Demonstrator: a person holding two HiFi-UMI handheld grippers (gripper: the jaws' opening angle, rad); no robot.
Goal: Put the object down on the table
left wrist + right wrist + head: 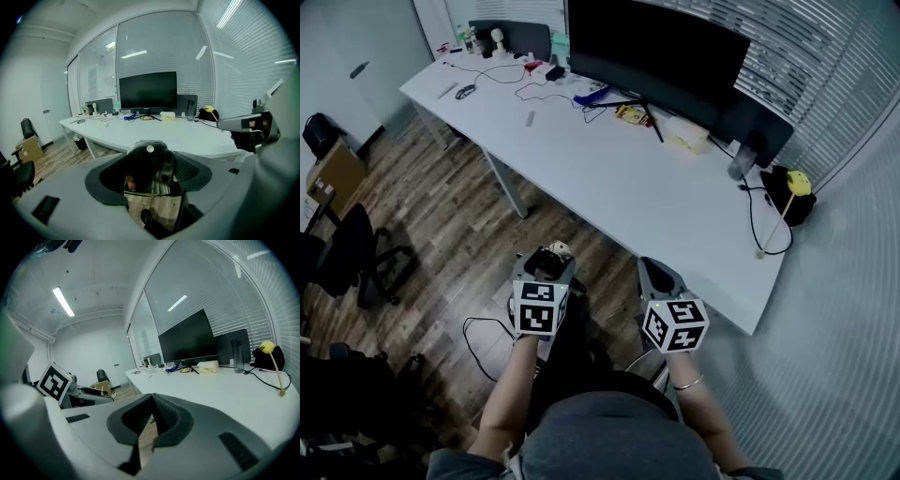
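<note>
Object (pixel 151 169) btwn L jaws, ID unclear

White table (pixel 628 178), black monitor (pixel 656 47), brown wood-grain floor (pixel 441 216), dark shiny object (pixel 150 168).

No readable text, label, brand or number on anything in view.

A glossy, mirror-bright dark object (pixel 157 174), seemingly metal, sat between the left gripper's (pixel 151 161) matt grey plastic jaws with ribbed black pads (pixel 190 169). Beyond the jaws lay a smooth white table (pixel 154 135); beneath them, wood-grain floor (pixel 50 157).
</note>
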